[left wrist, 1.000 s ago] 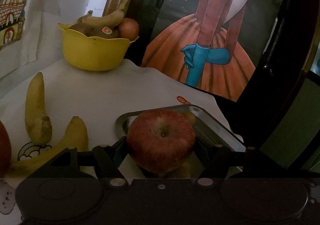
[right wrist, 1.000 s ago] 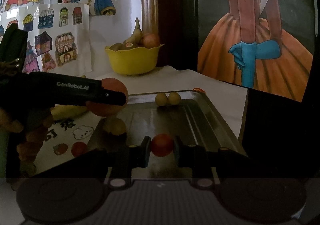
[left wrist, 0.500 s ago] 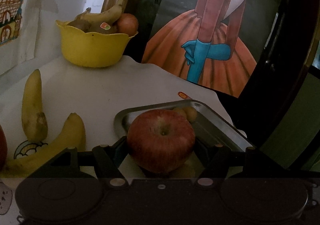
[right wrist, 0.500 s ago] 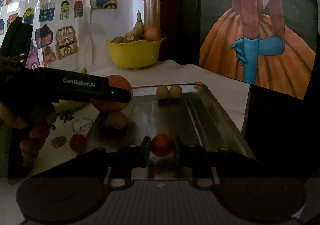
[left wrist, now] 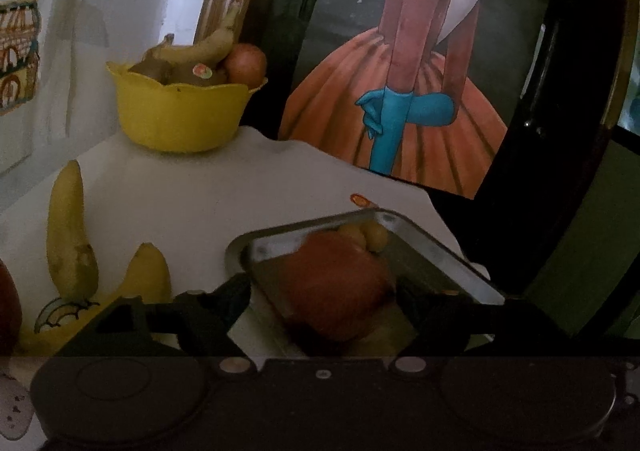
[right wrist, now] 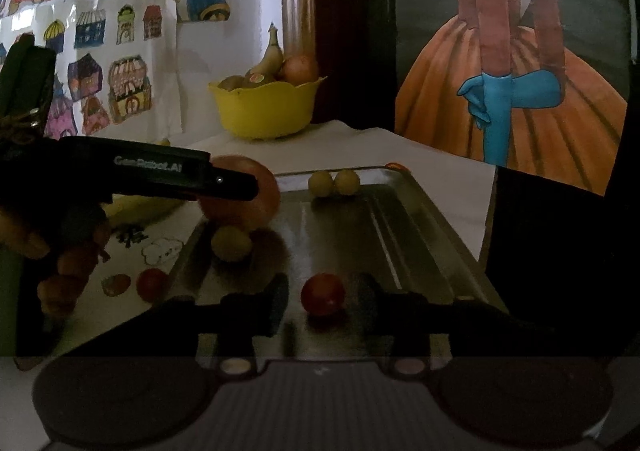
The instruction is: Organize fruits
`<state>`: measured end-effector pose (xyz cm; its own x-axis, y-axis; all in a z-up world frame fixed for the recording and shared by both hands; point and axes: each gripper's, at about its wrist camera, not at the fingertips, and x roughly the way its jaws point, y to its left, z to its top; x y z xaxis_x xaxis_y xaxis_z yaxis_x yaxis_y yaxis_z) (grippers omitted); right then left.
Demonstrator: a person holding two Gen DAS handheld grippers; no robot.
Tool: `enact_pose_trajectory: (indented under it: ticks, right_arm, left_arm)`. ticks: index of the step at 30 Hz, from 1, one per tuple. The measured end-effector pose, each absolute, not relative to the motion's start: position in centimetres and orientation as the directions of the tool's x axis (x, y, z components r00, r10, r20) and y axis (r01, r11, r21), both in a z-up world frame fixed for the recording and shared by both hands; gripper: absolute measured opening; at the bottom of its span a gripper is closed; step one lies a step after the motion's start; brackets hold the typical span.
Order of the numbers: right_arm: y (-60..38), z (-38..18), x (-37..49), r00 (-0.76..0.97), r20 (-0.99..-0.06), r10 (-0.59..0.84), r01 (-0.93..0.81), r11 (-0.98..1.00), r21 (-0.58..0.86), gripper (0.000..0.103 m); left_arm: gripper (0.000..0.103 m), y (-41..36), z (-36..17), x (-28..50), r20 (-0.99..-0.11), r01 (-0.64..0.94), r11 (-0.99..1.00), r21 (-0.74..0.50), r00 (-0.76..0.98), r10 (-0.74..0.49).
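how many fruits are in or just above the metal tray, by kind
small yellow fruits: 3
small red fruit: 1
apple: 1
total: 5

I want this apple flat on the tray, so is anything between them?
Yes. A small yellow fruit lies on the tray directly under the apple, near the tray's left side.

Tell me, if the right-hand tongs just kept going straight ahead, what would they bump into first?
Probably the small red fruit, which lies on the metal tray between the open right tongs. Past it the tray floor looks free up to two small yellow fruits at the far rim; depth is uncertain.
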<state>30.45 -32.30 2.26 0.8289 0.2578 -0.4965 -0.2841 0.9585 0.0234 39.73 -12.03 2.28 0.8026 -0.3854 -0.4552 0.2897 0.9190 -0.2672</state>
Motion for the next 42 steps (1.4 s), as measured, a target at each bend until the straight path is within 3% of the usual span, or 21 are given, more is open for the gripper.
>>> enact_pose_trajectory:
  ticks: [3, 6, 8, 14, 29, 42]
  right_arm:
    - [-32.4, 2.7, 29.9, 0.839, -0.479, 0.258, -0.283, 0.959, 0.021, 0.055]
    - [-32.4, 3.5, 29.1, 0.857, -0.448, 0.254, -0.276, 0.961, 0.015, 0.069]
    - [-32.5, 4.0, 28.4, 0.871, -0.421, 0.252, -0.270, 0.963, 0.017, 0.083]
    - [-32.3, 5.3, 26.3, 0.900, -0.356, 0.251, -0.260, 0.965, 0.023, 0.101]
    - [-29.4, 8.8, 18.4, 0.916, -0.265, 0.299, -0.308, 0.951, 0.009, 0.103]
    - [-24.7, 9.5, 12.1, 0.890, -0.295, 0.347, -0.366, 0.931, -0.009, 0.103]
  left_arm:
    - [0.084, -11.8, 2.6, 39.3, -0.448, 0.286, 0.917, -0.279, 0.806, -0.387]
    - [0.094, -11.4, 3.1, 38.4, -0.432, 0.281, 0.915, -0.289, 0.815, -0.387]
    - [0.099, -11.1, 3.6, 37.7, -0.416, 0.279, 0.915, -0.290, 0.825, -0.383]
    - [0.102, -9.7, 5.3, 35.0, -0.365, 0.262, 0.920, -0.291, 0.859, -0.360]
    - [0.102, -4.6, 8.6, 26.0, -0.272, 0.234, 0.933, -0.272, 0.912, -0.308]
    - [0.102, 0.8, 8.1, 18.9, -0.283, 0.202, 0.952, -0.232, 0.922, -0.264]
